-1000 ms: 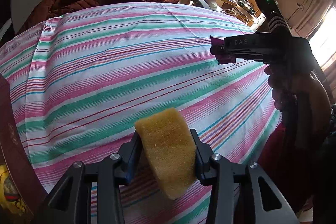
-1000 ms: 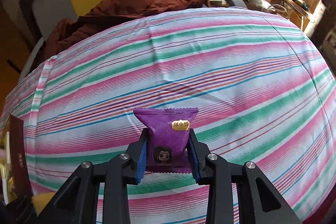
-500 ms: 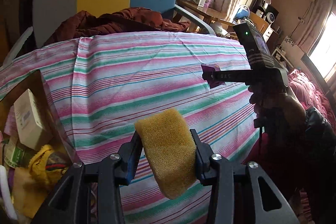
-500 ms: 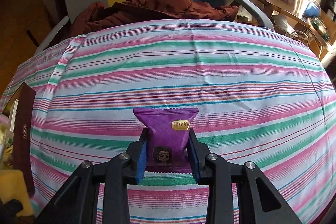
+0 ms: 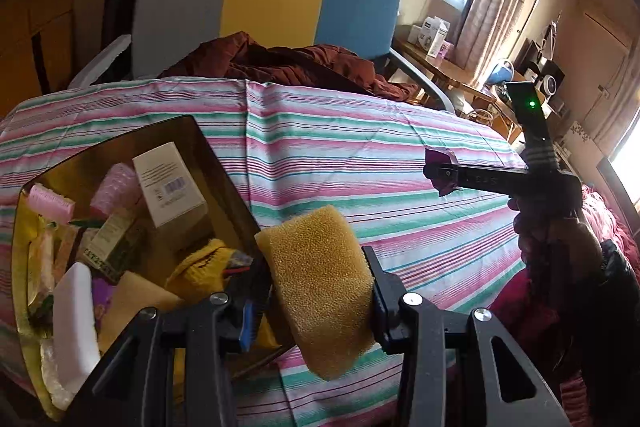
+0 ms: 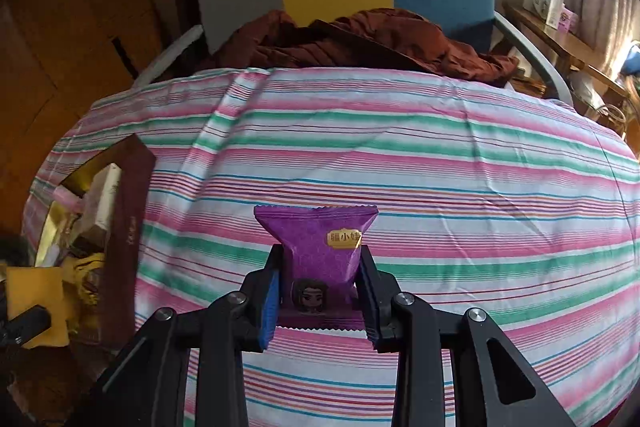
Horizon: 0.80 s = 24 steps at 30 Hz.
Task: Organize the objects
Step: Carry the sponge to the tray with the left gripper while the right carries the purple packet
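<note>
Left gripper [image 5: 316, 291] fingers were clamped on the yellow sponge [image 5: 320, 287], held just right of the brown box [image 5: 224, 179]. Right gripper [image 6: 318, 291] fingers were closed on the purple snack packet [image 6: 320, 251], well right of the box above the striped tabletop [image 6: 440, 163]. Box already held several items; judging by that, these 2 were still left to drop in.

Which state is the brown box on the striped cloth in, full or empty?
Nearly full: the brown box holds a white carton, pink rollers and other items.
</note>
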Tool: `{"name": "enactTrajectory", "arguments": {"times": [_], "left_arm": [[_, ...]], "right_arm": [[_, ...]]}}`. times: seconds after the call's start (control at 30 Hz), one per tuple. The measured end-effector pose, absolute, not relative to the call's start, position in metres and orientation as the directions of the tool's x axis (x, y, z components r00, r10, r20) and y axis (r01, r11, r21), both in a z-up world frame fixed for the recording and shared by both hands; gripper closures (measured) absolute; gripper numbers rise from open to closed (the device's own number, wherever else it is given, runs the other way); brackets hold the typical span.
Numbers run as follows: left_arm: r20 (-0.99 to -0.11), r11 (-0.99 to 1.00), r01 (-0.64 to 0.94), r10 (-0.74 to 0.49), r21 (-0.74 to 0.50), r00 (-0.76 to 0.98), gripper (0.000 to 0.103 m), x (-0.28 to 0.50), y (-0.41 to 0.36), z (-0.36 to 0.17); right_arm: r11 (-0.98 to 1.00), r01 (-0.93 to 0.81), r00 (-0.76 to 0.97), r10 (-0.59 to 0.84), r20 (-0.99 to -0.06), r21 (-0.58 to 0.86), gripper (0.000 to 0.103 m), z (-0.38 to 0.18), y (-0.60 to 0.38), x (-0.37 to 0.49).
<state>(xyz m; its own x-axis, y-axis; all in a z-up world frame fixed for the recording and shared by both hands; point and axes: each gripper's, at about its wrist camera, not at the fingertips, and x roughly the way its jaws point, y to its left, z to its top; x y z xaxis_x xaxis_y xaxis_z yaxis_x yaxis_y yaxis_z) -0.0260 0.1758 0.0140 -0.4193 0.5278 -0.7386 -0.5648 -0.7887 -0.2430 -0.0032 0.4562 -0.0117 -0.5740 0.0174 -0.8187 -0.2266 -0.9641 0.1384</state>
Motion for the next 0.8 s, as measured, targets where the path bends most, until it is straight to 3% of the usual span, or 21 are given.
{"name": "enactTrajectory", "arguments": {"times": [0.43,0.8], "left_arm": [[-0.749,-0.866,-0.422,0.462,-0.267,-0.474,0.06,-0.021,0.084,0.002],[-0.72,-0.865,-0.373,0.491,-0.336,-0.49,0.06,-0.009,0.039,-0.008]], "right_arm": [[-0.96,0.081,-0.617,-0.26,-0.743,0.268,0.069,0.006,0.3,-0.01],[-0.939,0.178,-0.592,-0.342,-0.73,0.295,0.068,0.008,0.242,-0.018]]}}
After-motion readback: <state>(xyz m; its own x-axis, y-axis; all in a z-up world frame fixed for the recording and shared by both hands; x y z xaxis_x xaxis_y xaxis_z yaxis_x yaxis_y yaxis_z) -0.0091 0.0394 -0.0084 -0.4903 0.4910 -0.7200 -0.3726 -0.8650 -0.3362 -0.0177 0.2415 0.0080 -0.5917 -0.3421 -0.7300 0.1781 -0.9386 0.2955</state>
